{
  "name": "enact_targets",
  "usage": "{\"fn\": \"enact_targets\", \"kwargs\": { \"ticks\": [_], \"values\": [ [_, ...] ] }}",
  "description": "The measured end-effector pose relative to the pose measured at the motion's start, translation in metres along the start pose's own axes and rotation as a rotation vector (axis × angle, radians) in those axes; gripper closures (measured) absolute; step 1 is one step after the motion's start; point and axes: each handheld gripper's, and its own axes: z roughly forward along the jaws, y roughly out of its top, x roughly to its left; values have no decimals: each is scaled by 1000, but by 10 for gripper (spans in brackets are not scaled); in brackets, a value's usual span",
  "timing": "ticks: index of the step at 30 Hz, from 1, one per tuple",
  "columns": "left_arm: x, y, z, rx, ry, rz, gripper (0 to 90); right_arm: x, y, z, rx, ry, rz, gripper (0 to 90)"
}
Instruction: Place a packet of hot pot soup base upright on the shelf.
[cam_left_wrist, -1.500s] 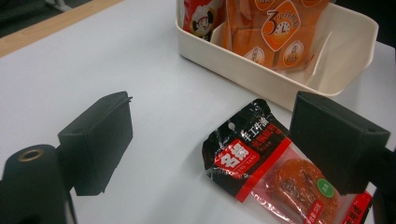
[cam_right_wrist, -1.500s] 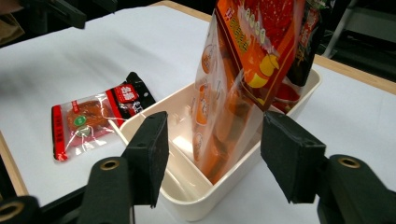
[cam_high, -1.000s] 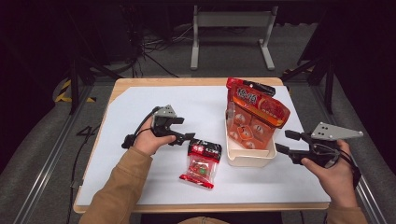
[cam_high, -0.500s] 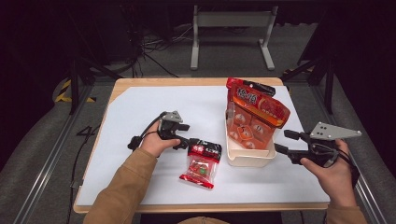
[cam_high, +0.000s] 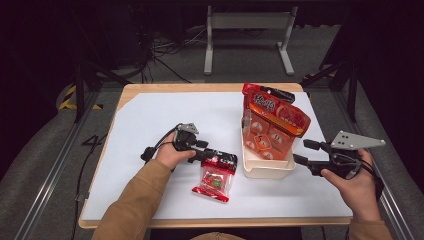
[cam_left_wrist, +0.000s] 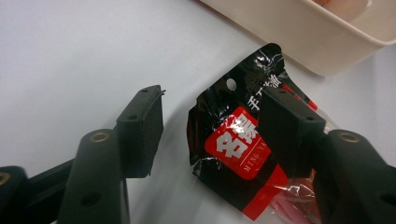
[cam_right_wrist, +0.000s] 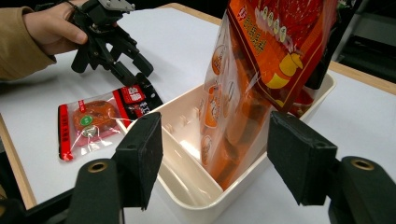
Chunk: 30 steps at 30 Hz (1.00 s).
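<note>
The packet is found flat on the table, just beside the bin, its black top edge set between the left gripper jaws, which have just been closing but are not seen pressing on it. The right gripper is held off the table beside the bin, jaws apart on nothing. Farther off, orange bags are stood in the bin.

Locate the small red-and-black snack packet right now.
In the high view the snack packet lies flat on the white table, left of the cream tub, its black top edge between the left gripper's jaws.
</note>
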Motion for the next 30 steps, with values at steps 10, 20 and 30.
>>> {"fn": "enact_targets", "kwargs": {
  "ticks": [10,20,30],
  "values": [
    [0,-2,6,31,-35,-9,450,0,0,2,5,4,-3,362],
    [-4,-3,9,70,-53,-6,526,-1,-1,0,0,1,4,360],
    [-6,-3,8,88,4,15,744,-1,-1,3,8,-1,-3,355]
  ]
}}
